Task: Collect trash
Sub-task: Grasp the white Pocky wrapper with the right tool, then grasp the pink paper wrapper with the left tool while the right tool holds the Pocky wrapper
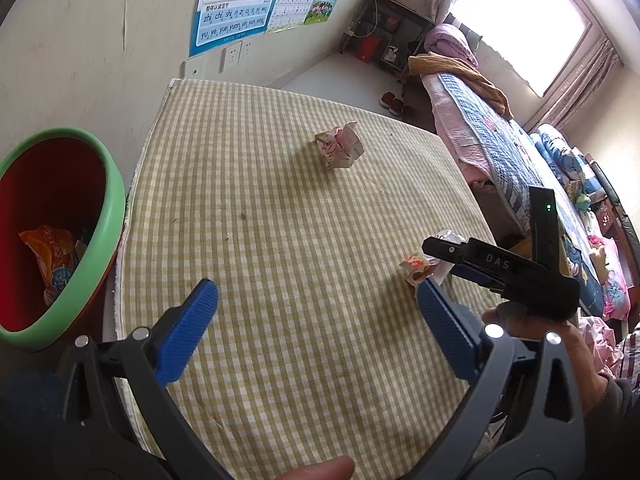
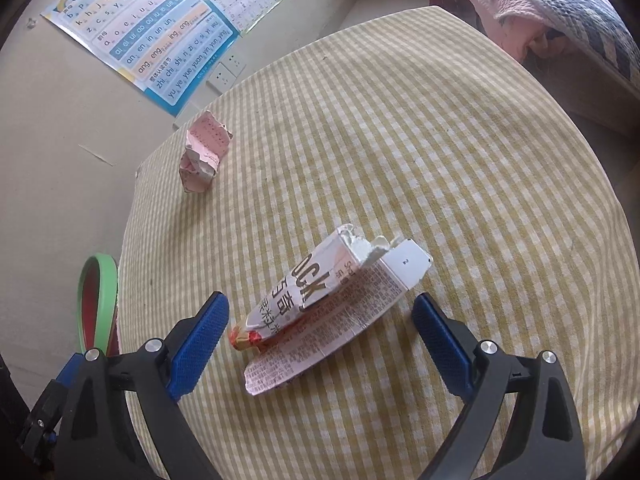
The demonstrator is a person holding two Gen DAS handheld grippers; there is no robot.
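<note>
**Torn carton between spread right tool**

Right tool (image 2: 320, 320) jaws apart, flanking a flattened, torn white-and-pink printed carton (image 2: 332, 308) on the yellow-checked cloth desk (image 2: 460, 168); pads not touching it. Left tool (image 1: 316, 316) apart, empty. Crumpled pink paper wrapper (image 2: 202, 156) lies farther off. Green-rimmed red plastic bin (image 1: 60, 232) stands beside desk edge.

- The checked tablecloth (image 2: 440, 160) lies bare across its middle and far right; a gripper could pass freely there.
- Only 2 things stand on it: a torn carton (image 2: 320, 312) near the front and a crumpled pink carton (image 2: 202, 156) near the wall edge, well apart.
- A green-rimmed bin (image 1: 60, 232) stands against the table's left edge.
- The right gripper (image 2: 320, 336) straddles the torn carton, pads clear of it.
</note>
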